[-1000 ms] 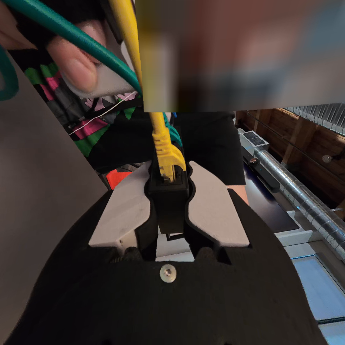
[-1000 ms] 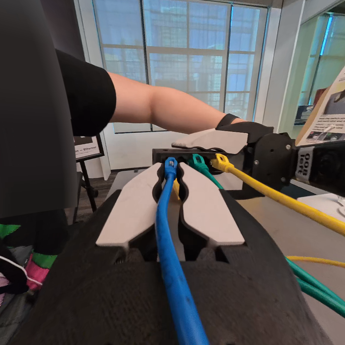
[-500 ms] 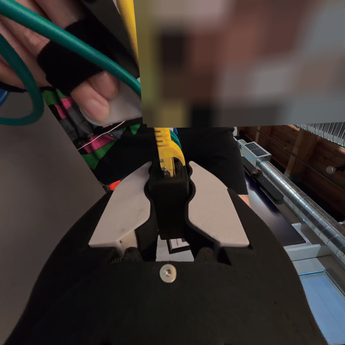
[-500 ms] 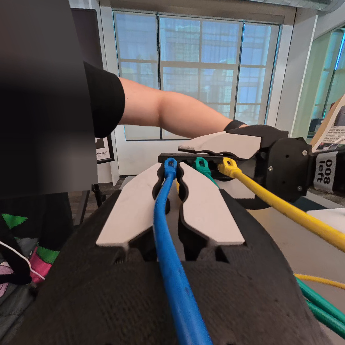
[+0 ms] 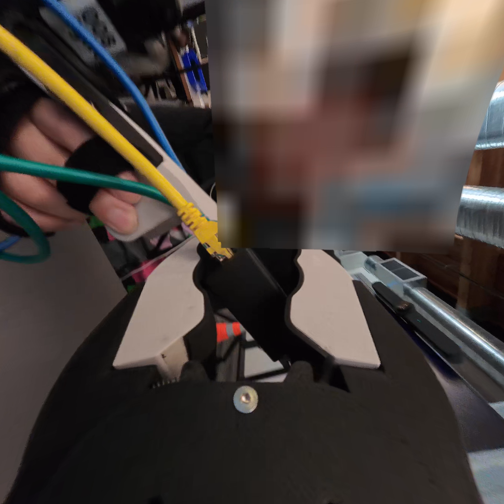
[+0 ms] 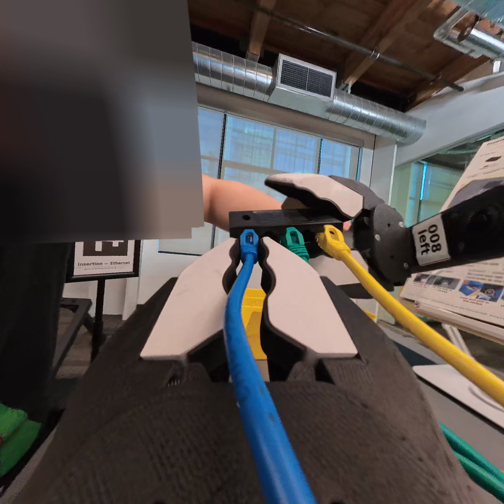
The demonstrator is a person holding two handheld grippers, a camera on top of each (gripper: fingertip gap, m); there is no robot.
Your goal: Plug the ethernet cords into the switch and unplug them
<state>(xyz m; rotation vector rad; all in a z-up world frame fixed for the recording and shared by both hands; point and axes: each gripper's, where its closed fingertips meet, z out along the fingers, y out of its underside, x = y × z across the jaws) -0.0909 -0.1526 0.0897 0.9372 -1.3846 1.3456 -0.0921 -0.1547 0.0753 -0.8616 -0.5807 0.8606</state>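
The black switch (image 6: 283,218) is held up in the air. In the right wrist view, blue (image 6: 248,238), green (image 6: 294,242) and yellow (image 6: 332,240) plugs sit in its ports. My right gripper (image 6: 248,245) is shut on the blue cord (image 6: 240,313) just behind its plug. My left gripper (image 5: 249,261) has the switch (image 5: 251,300) lying askew between its jaws, which touch it on both sides. Its upper finger (image 6: 313,191) rests on the switch's right end. The yellow cord (image 5: 109,131), green cord (image 5: 81,177) and blue cord (image 5: 128,81) run off to the upper left.
A hand (image 5: 41,177) grips the right gripper's handle. A metal duct (image 5: 463,341) runs at the right. A framed sign on a stand (image 6: 103,261) is at the left and an instruction board (image 6: 463,272) at the right. Loose green cords (image 6: 477,458) lie on the table (image 6: 463,409).
Both grippers and the switch have risen and tilted upward, so the ceiling now shows. The left jaws stand wider and the switch has twisted askew between them. The right gripper keeps its hold.
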